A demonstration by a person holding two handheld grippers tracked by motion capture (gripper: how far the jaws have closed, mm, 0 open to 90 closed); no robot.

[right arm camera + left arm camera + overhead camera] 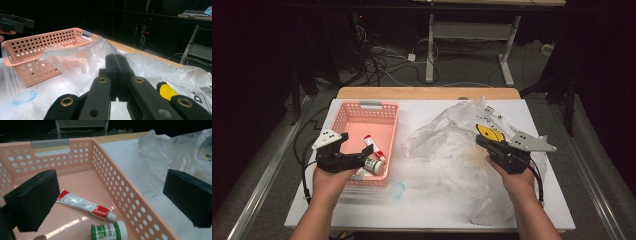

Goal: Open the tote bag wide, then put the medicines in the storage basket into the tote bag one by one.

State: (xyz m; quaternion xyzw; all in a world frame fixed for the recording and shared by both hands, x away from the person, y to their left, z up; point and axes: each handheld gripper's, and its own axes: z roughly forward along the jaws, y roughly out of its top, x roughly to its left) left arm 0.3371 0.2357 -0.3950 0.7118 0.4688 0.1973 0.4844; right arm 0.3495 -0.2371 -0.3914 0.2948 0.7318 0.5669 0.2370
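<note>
Left gripper hangs released over the pink basket, where the toothpaste tube and green-capped bottle lie. Right gripper is clenched on the plastic bag beside the basket. Recommended: keep the bag pinned and withdraw the left gripper clear of the basket's rim.

Left gripper fingers apart, right gripper closed

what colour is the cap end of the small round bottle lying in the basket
White, below a green label band, on the small round bottle; clearest in the left gripper view.
</note>
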